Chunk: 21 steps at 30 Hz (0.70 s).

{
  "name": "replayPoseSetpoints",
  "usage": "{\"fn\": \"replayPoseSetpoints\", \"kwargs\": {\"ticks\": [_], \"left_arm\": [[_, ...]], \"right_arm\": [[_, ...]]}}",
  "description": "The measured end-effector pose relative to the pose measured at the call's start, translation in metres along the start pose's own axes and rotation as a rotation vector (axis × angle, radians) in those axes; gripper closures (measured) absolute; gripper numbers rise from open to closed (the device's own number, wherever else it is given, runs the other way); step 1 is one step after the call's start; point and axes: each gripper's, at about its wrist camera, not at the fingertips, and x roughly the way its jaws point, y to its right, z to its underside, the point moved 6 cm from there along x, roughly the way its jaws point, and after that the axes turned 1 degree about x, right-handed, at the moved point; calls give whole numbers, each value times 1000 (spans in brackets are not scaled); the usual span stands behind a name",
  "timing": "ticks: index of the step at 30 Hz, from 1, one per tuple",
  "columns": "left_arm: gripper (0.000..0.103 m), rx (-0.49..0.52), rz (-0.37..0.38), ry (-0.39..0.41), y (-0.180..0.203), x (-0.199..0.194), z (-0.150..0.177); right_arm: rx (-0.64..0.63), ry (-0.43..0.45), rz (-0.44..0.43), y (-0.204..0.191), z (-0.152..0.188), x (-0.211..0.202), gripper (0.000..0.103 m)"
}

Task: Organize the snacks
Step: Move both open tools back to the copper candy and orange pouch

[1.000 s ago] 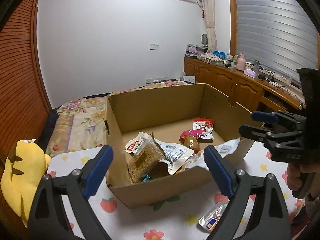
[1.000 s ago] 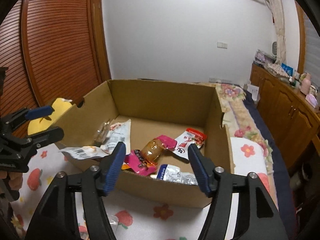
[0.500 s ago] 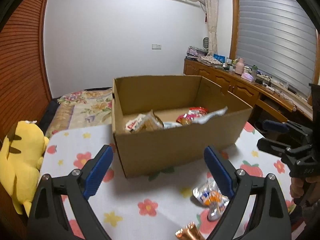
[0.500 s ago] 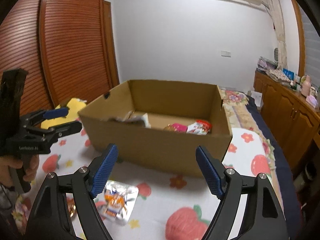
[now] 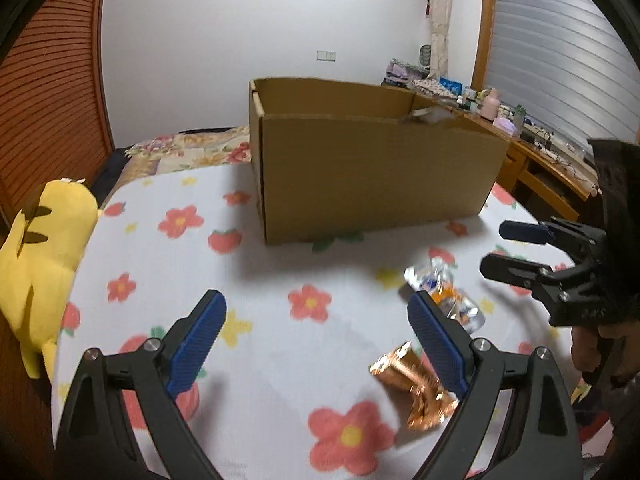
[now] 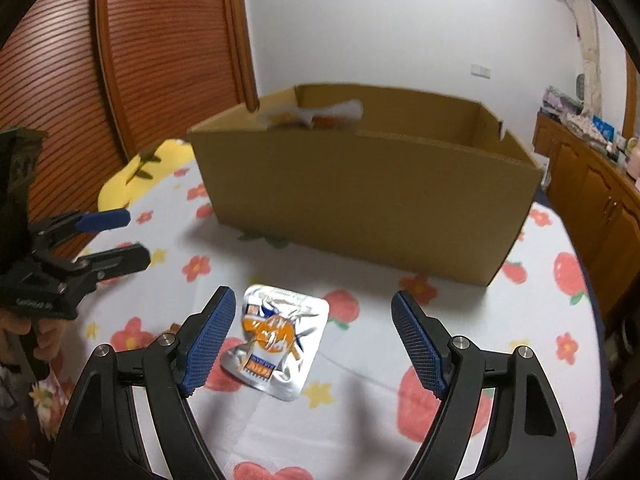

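An open cardboard box [image 5: 376,176] [image 6: 360,200] stands on the flowered tablecloth, and a white wrapper [image 6: 316,114] peeks over its rim. A silver snack packet with orange print [image 6: 276,340] [image 5: 444,298] lies flat in front of it. My right gripper [image 6: 314,340] hangs open above that packet, which sits nearer its left pad, untouched. A crumpled copper foil snack [image 5: 416,384] lies by the right finger of my open, empty left gripper [image 5: 318,332], partly hidden behind it. Each gripper also appears at the edge of the other's view.
A yellow plush toy [image 5: 40,248] [image 6: 136,172] sits at the table's left edge. Behind the table are a bed with a floral cover [image 5: 192,146], a wooden slatted door and a cluttered sideboard [image 5: 540,148] on the right. A hand [image 6: 44,336] holds the left gripper's handle.
Both grippers have drawn back from over the box and sunk toward the tablecloth. The box's inside has dropped out of sight. The right gripper's jaws have widened.
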Motion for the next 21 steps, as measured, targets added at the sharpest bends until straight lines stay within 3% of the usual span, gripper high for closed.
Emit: {"fn": "replayPoseSetpoints", "kwargs": {"ticks": [21], "left_arm": [[10,8,24,-41,9,-4,30]], "right_arm": [[-33,-199,-14,-20,26,51,26]]}}
